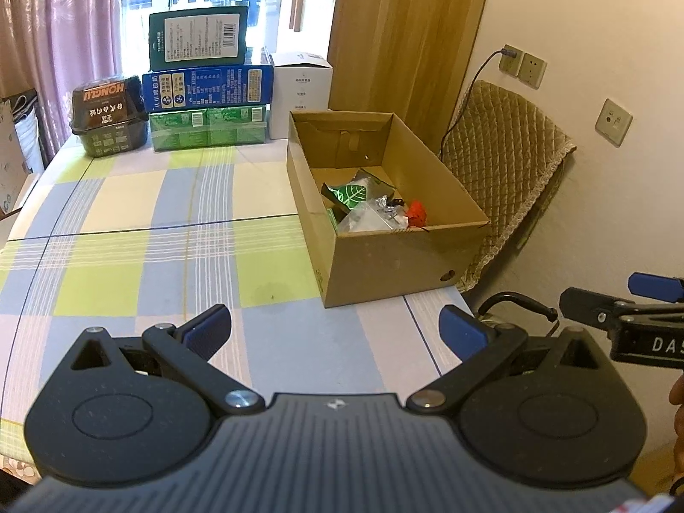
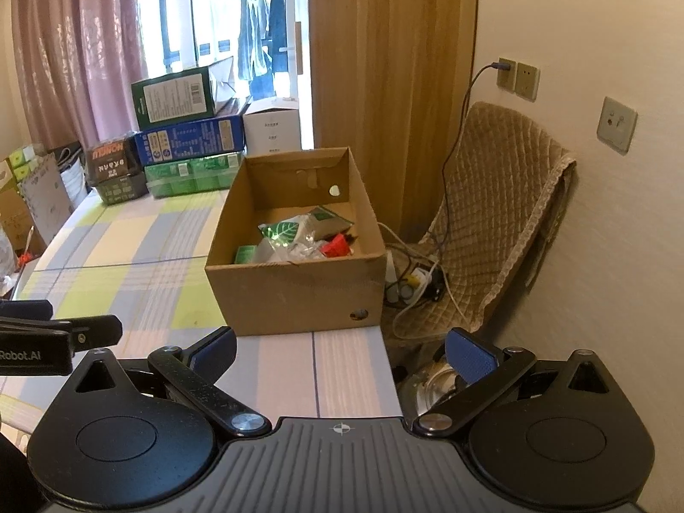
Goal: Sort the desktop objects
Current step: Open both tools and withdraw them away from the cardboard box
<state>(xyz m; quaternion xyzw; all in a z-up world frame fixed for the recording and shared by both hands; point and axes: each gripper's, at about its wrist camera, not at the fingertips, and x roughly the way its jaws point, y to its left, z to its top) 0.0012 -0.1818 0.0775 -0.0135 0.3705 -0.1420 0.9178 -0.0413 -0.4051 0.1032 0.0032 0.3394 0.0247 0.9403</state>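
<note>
Checkered tablecloth [image 1: 128, 231] is lying bare near both grippers, the left gripper [image 1: 335, 333] and right gripper [image 2: 340, 352] hovering wide apart and empty, because the small objects [image 2: 299, 239] are sitting inside the cardboard box [image 2: 295, 295].

Both wrist views look forward low over the bench's [image 1: 128, 231] near edge (right one nearer the wall), sharing the cardboard box [image 1: 384, 256] [image 2: 295, 295].

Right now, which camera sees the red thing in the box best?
The left wrist view. The red thing sits clear against the box's near wall, seen from higher up. In the right wrist view it is lower, partly hidden behind the clear wrappers and the box's front edge.
</note>
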